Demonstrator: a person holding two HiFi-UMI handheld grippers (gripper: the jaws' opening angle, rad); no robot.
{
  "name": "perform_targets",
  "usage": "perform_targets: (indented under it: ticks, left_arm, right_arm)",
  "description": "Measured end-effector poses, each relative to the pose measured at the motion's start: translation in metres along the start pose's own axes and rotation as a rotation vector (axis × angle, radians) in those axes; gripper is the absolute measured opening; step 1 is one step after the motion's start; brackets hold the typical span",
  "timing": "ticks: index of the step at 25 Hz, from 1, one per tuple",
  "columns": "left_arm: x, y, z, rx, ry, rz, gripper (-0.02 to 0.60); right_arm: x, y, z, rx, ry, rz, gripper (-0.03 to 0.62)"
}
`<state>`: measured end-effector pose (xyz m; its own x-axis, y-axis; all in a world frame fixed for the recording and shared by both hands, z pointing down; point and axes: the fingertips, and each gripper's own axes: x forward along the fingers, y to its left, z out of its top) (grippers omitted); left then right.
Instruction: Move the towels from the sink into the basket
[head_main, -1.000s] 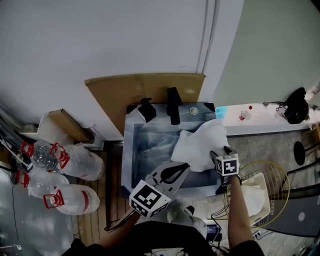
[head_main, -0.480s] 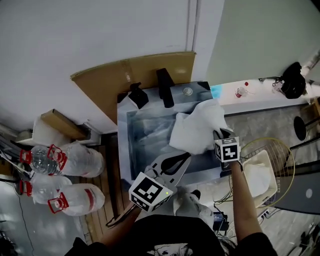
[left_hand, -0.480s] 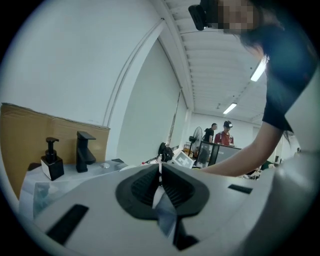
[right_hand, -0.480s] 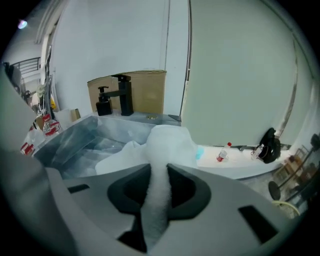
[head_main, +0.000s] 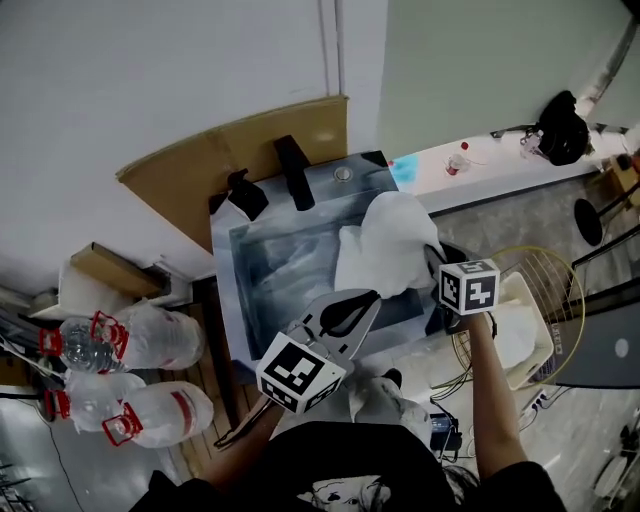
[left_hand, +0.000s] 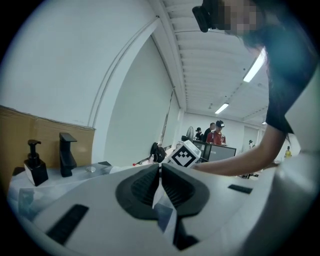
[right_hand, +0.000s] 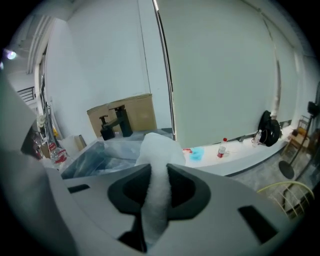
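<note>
White cloth fills the right tool (right_hand: 159, 175). Its jaws have just been closing and now pinch a fold of the towel (right_hand: 156, 150), which bunches between the pads and spills out past the tips. In the head view this tool (head_main: 434, 262) holds the towel (head_main: 388, 250) up over the right-hand side of the sink (head_main: 228, 290), with the loose cloth hanging below the grip against the basin's edge. The left tool (head_main: 371, 297) hovers at the sink's near wall, jaws drawn together and holding nothing.

The step in hand looks like the lift-out: the towel is gripped but not yet clear of the sink. The wire basket (head_main: 572, 300) stands low to the right, just beyond the right tool, and seems to hold something pale already. The next move probably calls for raising the towel until its trailing end clears both the sink's edge and the basket's rim. It would then swing right and be let go over the basket's middle, so no corner drapes outside. Whether another towel lies in the basin I cannot tell
</note>
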<state>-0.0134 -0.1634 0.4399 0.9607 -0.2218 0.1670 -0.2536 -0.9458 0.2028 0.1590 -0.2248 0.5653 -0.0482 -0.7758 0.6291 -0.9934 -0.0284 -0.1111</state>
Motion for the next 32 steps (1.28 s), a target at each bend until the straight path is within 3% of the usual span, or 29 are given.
perform_targets:
  ticks: [9, 17, 25, 32]
  left_arm:
    - [0.061, -0.046, 0.022, 0.043, -0.019, -0.125, 0.008]
    - [0.123, -0.107, 0.039, 0.065, -0.044, -0.228, 0.008]
    - [0.179, -0.170, 0.039, 0.072, -0.033, -0.315, 0.008]
    - [0.223, -0.227, 0.029, 0.092, 0.004, -0.419, 0.008]
  right_arm:
    - [-0.094, -0.025, 0.040, 0.087, -0.165, 0.025, 0.071]
    - [-0.187, -0.076, 0.043, 0.154, -0.293, -0.009, 0.069]
    - [-0.272, -0.151, 0.034, 0.203, -0.406, -0.116, 0.067]
    - [-0.320, -0.238, -0.031, 0.275, -0.366, -0.299, 0.067]
